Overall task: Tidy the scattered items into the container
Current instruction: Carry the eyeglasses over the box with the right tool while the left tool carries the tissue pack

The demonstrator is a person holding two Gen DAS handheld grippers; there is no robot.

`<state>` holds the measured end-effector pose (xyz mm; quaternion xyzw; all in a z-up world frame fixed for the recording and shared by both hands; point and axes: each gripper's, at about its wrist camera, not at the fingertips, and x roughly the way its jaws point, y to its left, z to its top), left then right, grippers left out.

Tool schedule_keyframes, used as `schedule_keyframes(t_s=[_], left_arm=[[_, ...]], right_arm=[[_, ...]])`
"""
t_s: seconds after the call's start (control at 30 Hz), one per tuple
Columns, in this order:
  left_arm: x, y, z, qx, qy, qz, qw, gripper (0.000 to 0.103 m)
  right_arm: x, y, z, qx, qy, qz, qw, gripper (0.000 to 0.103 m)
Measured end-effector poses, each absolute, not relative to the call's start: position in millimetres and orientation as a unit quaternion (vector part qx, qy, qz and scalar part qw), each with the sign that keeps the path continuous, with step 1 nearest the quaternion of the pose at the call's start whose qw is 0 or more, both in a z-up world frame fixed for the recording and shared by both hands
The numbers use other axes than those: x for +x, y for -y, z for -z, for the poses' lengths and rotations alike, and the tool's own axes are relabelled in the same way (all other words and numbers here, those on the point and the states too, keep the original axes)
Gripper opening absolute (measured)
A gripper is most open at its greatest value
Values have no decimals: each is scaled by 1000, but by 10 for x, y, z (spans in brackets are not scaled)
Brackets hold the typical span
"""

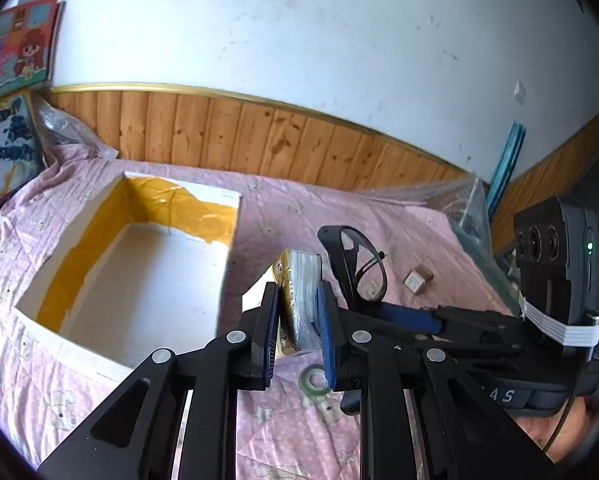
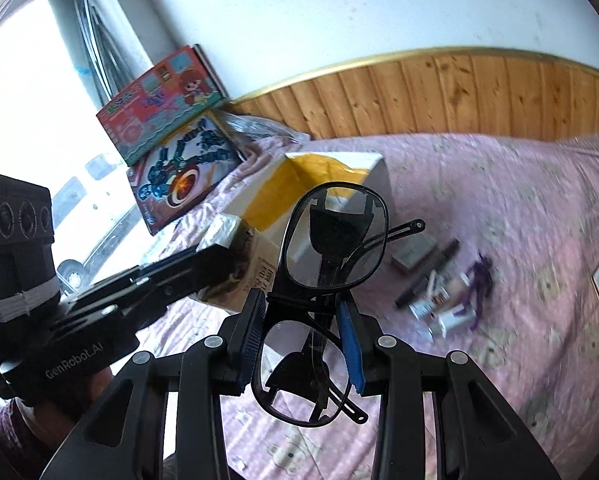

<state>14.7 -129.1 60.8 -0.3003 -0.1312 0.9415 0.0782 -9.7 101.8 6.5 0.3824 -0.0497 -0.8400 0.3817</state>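
Observation:
My left gripper (image 1: pixel 298 300) is shut on a flat gold and silver packet (image 1: pixel 301 280), lifted over the pink bedspread just right of the open white box (image 1: pixel 79 248) with yellow-taped inner walls. My right gripper (image 2: pixel 301 300) is shut on folded black glasses (image 2: pixel 339 248), held up in the air. In the left wrist view the glasses (image 1: pixel 359 264) and the right gripper (image 1: pixel 379 308) hang close to the packet's right. From the right wrist, the left gripper (image 2: pixel 219 252) with its packet (image 2: pixel 223 228) is at the left, in front of the box (image 2: pixel 373 184).
On the bedspread lie a black marker (image 2: pixel 427 276), a small brown box (image 2: pixel 413 254), a purple toy figure (image 2: pixel 479 280), small white pieces (image 2: pixel 439 312) and a green tape roll (image 1: pixel 313 380). Picture boxes (image 2: pixel 167 108) lean at the bed's far corner. A wood-panelled wall (image 1: pixel 259 136) runs behind.

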Motion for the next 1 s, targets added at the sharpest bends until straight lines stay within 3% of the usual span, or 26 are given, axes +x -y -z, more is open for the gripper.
schedule_keyframes(t_s=[1.0], left_arm=[[-588, 2756, -783, -309, 218, -926, 18, 18]], right_arm=[[-985, 376, -365, 412, 0, 800, 436, 38]])
